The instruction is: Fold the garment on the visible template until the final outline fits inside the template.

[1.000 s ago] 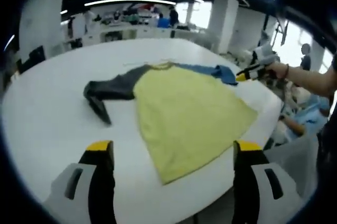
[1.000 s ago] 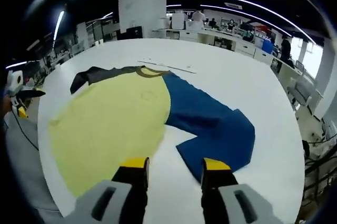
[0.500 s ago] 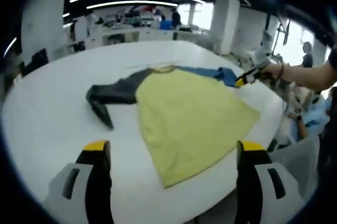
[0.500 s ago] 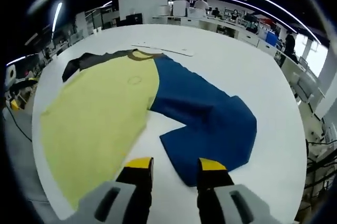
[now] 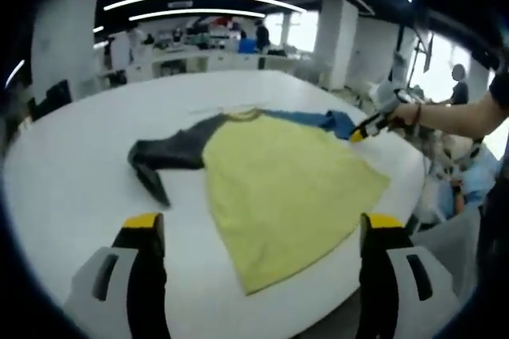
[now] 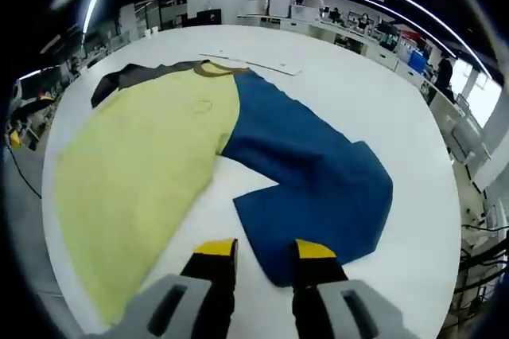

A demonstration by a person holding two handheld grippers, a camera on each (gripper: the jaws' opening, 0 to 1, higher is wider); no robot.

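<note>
Right gripper view puts the right gripper point(image 6: 256, 253) low over the white table point(image 6: 358, 100), its yellow-tipped jaws a narrow gap apart and gripping nothing, with the cuff end of the blue sleeve point(image 6: 318, 188) just ahead of the tips. That sleeve bends back toward the shirt point(image 6: 135, 172), whose yellow body lies flat and spread across the table toward the table's near edge. Beyond the shirt's collar, a thin pale strip point(image 6: 254, 63) rests on the table; whether it belongs to the template I cannot tell.

From the left gripper view, the left gripper point(image 5: 262, 231) hangs with its jaws set wide apart, empty, well back from the shirt's hem. The dark grey sleeve point(image 5: 163, 152) trails off the shirt's other shoulder, crumpled at its end. Past the shirt's far side, the right gripper shows in a person's hand point(image 5: 409, 114), tips down at the blue sleeve.

The shirt looks light, soft and limp, so I would expect it to sag and slide on the smooth table if lifted from the middle. The cuff edge of the blue sleeve seems the sensible hold, pinched through a single fold of cloth.
</note>
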